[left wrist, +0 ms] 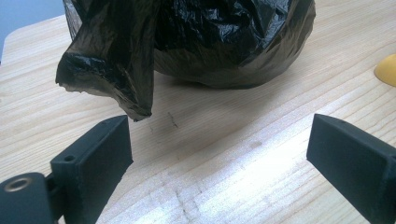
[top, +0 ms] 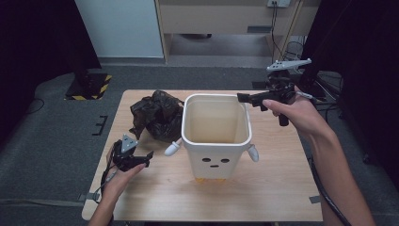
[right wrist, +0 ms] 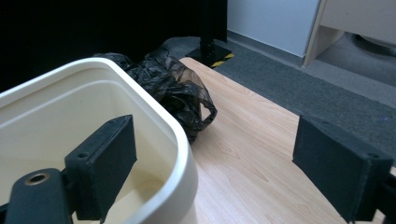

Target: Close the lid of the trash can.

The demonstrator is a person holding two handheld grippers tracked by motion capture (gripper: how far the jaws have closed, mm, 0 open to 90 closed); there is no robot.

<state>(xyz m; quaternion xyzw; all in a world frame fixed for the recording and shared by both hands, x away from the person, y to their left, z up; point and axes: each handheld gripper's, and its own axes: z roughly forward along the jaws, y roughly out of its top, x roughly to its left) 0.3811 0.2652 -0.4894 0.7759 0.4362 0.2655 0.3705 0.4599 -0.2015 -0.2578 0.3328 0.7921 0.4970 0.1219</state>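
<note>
**Both grippers open beside bin and bag**

The right gripper point(top: 247, 98) hangs over the back right corner of the white bin point(top: 216, 136), its jaws standing wide with nothing between them; in the right gripper view one jaw sits over the bin's inside and the other over the bare desk beyond the rim point(right wrist: 184, 158). The left gripper point(top: 149, 155) rests low at the front left of the desk, jaws also wide and holding nothing, aimed at the black plastic bag point(left wrist: 201, 42).

The desk point(top: 263, 193) is pale wood-grain laminate with rounded corners, standing on grey carpet. Behind it are a light wooden cabinet and a white panel, with dark curtains at both sides and a black stand base with yellow-black hazard stripes point(top: 89, 87) on the floor at the back left.

The bin stands upright near the desk's middle, mouth up, taller than wide, tapering downward. It is cream-white with a rounded-square rim, two small arm-like nubs at its sides, a simple face on the front and a yellow foot. The bag lies crumpled just left of the bin, glossy and creased, with a loose flap hanging toward the left gripper.
</note>
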